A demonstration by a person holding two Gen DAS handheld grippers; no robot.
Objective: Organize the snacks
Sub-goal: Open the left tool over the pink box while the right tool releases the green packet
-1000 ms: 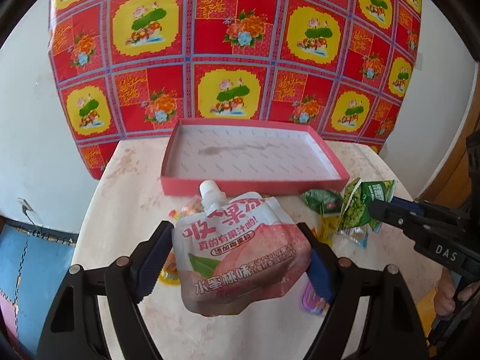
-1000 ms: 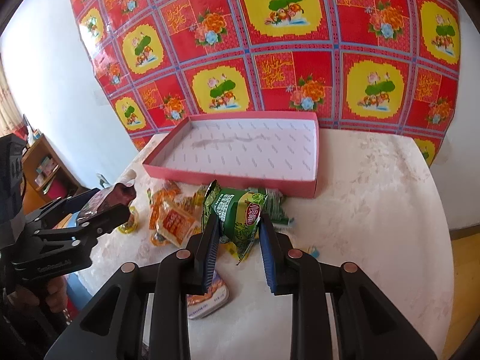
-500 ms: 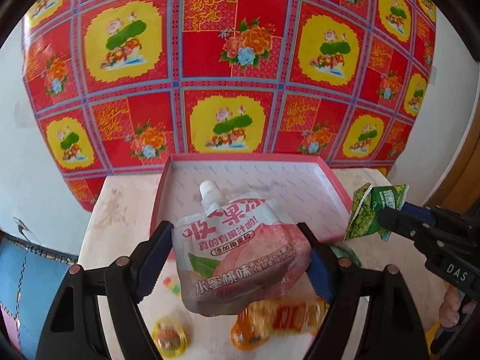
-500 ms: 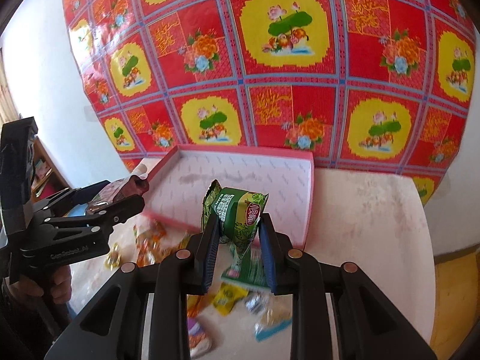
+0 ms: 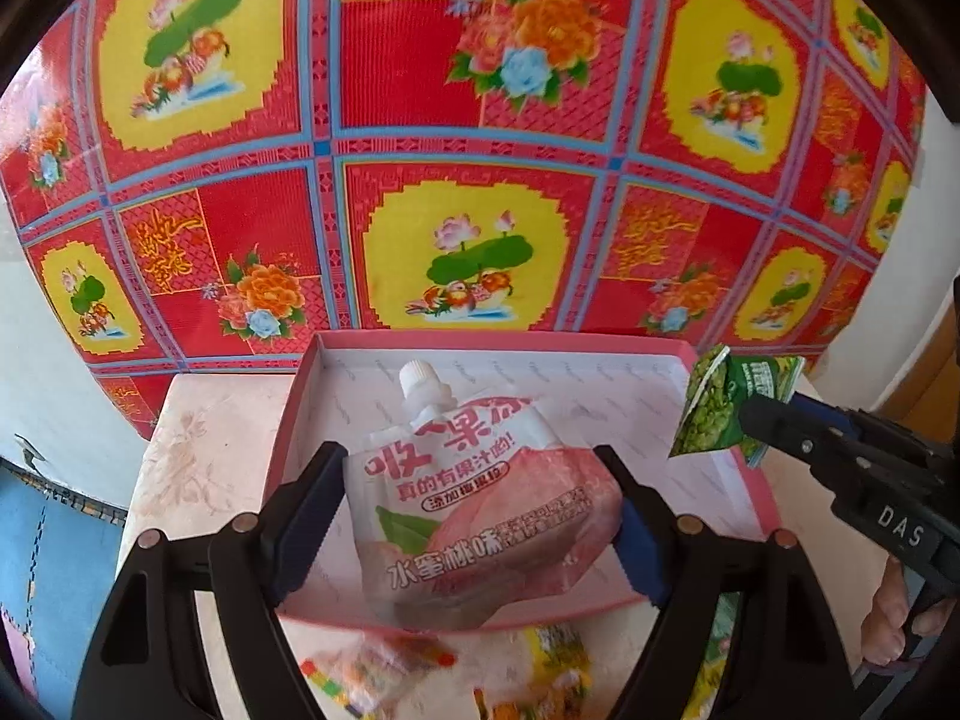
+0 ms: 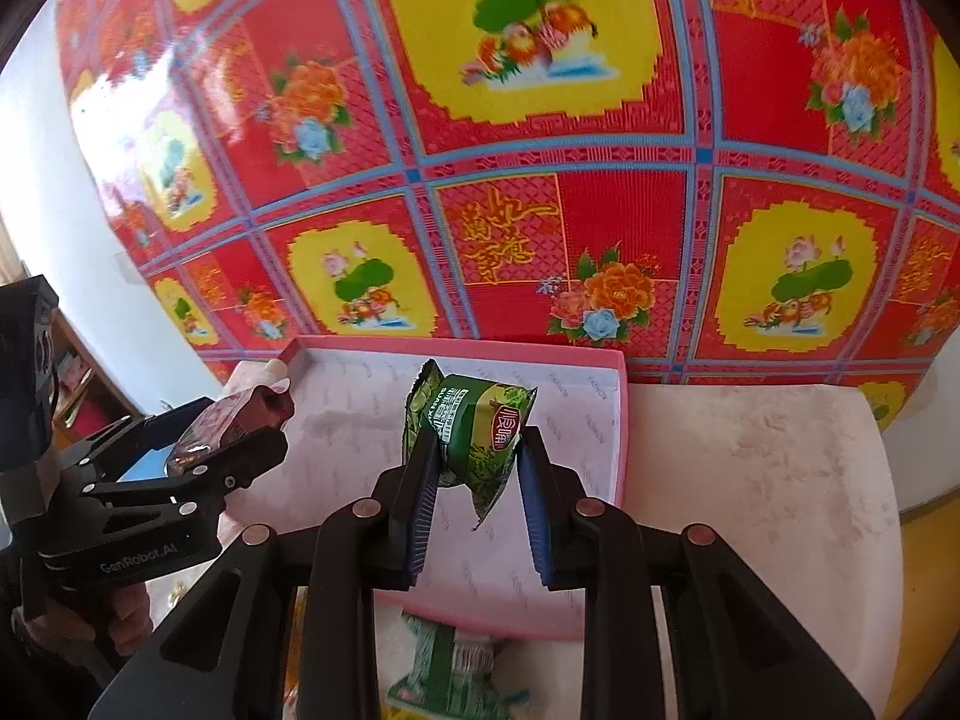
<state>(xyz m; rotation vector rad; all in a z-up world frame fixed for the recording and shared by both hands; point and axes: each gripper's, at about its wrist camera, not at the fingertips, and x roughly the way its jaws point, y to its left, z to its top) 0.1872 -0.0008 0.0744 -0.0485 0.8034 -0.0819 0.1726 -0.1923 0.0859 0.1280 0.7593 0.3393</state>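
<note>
Pouch (image 5: 480, 504) sits clamped in the left gripper (image 5: 474, 534), green packet (image 6: 474, 438) in the right gripper (image 6: 474, 480), both above the tray (image 5: 600, 372). Best lower each near the floor, well apart, before releasing.

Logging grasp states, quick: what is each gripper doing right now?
Left gripper: closed on the peach jelly pouch.
Right gripper: closed on the green pea packet.

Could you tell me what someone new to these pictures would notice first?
The red-and-yellow floral cloth fills the wall behind the table. Below it, the left hand-held gripper holds a peach juice pouch over the pink tray, while the right hand-held gripper holds a green snack packet over it too.
</note>
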